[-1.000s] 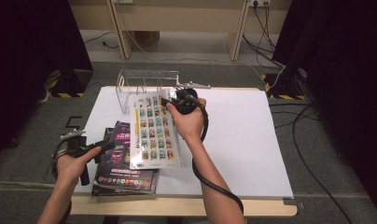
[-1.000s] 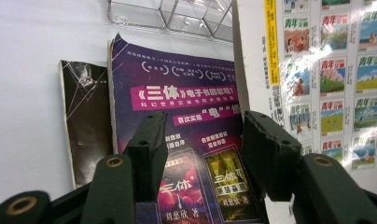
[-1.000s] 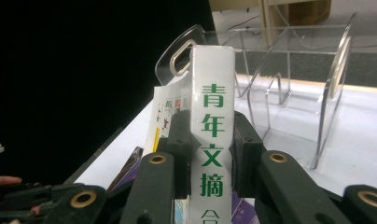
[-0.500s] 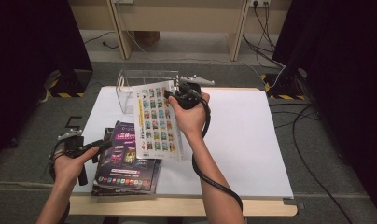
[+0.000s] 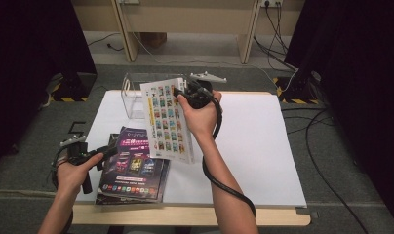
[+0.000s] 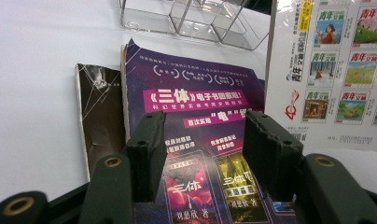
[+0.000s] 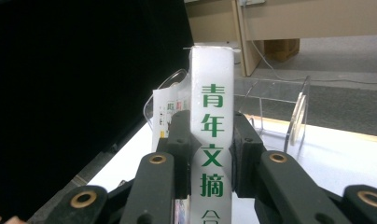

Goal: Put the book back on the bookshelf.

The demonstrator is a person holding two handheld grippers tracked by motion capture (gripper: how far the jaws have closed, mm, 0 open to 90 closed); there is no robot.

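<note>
clear rack (image 5: pixel 136 100) behind, table's right (image 5: pixel 263 146) free

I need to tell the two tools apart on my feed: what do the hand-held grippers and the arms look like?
Both grippers, left gripper and right gripper, are black, with ribbed black fingers and brass-coloured rivets. Each carries a grey three-cornered plate and trails a thick black cable. Forearms are bare, no sleeves.

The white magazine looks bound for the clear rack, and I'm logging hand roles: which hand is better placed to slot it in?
Right. The right gripper already clamps the white magazine by its spine, beside the clear rack. The left gripper stands open over the purple magazine.
</note>
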